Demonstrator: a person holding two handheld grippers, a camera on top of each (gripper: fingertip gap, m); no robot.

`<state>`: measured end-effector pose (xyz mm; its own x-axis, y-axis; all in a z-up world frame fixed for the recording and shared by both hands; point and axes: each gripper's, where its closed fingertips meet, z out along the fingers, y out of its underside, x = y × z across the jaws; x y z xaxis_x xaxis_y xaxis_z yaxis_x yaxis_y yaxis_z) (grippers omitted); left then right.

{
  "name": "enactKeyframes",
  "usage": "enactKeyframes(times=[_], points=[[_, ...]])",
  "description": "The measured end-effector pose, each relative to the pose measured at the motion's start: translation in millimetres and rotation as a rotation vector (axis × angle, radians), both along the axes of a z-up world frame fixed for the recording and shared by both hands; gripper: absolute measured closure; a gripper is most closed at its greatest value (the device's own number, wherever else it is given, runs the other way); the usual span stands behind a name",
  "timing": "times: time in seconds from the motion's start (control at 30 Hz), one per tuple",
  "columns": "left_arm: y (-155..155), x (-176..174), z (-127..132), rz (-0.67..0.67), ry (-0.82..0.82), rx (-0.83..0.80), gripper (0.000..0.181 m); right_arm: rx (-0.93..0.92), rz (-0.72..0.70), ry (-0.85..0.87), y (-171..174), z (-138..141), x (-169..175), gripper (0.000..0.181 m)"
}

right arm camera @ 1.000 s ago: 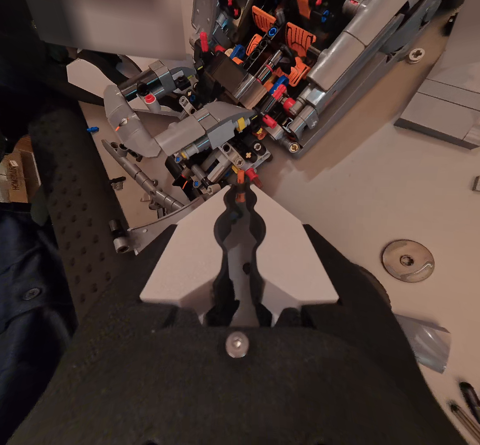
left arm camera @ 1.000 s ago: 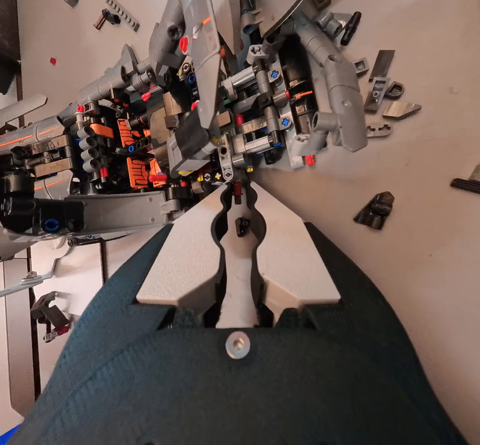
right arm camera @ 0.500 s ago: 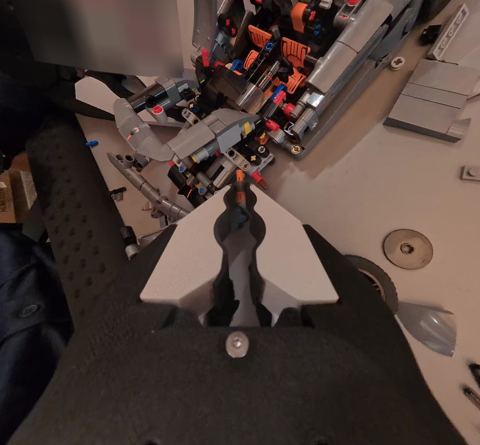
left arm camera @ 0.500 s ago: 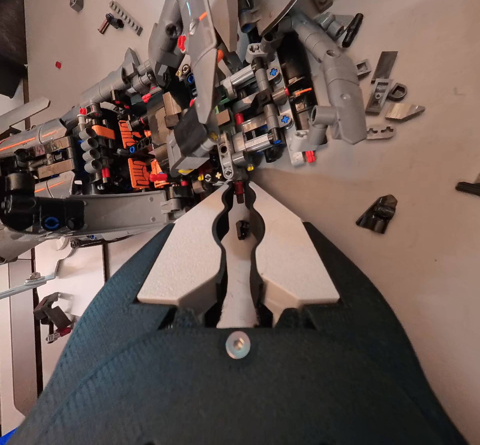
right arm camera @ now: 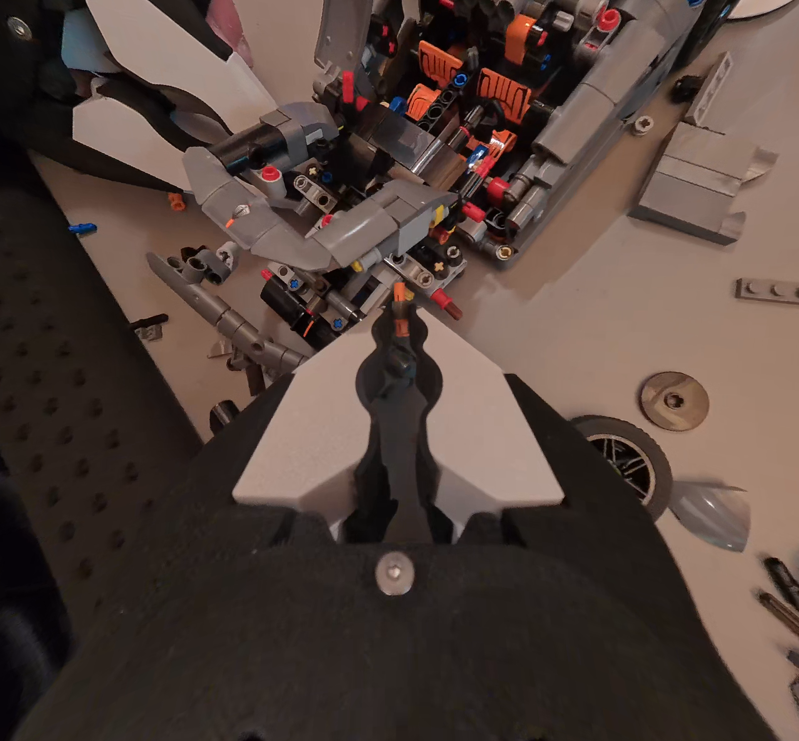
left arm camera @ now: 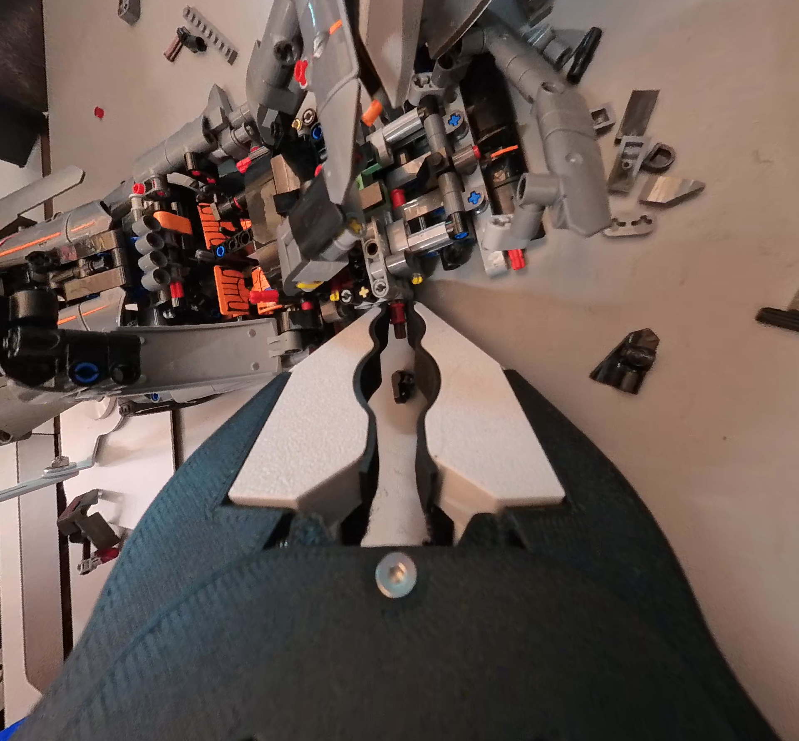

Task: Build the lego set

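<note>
Right gripper (right arm camera: 400, 314) has backed off the model (left arm camera: 346, 210), clamped on an orange pin (right arm camera: 401, 322); only its view shows a wheel (right arm camera: 627, 460). Left gripper (left arm camera: 398, 314) clamped on a red pin (left arm camera: 398, 318), partly hidden.

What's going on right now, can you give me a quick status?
Left gripper shut on red pin at the lego model. Right gripper shut on orange pin. Loose bricks around, nothing blocking.

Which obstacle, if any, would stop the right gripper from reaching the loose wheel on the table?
Probably none on the table: the wheel lies just beside the right gripper with bare table between. But its fingers are shut on an orange pin, so it would need freeing first.
</note>
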<state>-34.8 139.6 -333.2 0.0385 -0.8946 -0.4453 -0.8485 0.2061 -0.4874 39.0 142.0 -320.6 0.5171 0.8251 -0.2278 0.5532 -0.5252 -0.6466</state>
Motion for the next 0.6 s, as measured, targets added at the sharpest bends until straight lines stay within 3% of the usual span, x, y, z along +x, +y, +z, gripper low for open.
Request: enactKeyframes(times=[0.33, 0.6], points=[[-1.8, 0.9, 0.1, -0.007, 0.000, -0.002, 0.177, -0.003, 0.047, -0.036, -1.6, 0.2, 2.5, 0.177], [-5.8, -0.6, -0.6, -0.008, -0.001, -0.002, 0.177, 0.010, -0.007, -0.048, 0.2, 0.3, 5.9, 0.177]])
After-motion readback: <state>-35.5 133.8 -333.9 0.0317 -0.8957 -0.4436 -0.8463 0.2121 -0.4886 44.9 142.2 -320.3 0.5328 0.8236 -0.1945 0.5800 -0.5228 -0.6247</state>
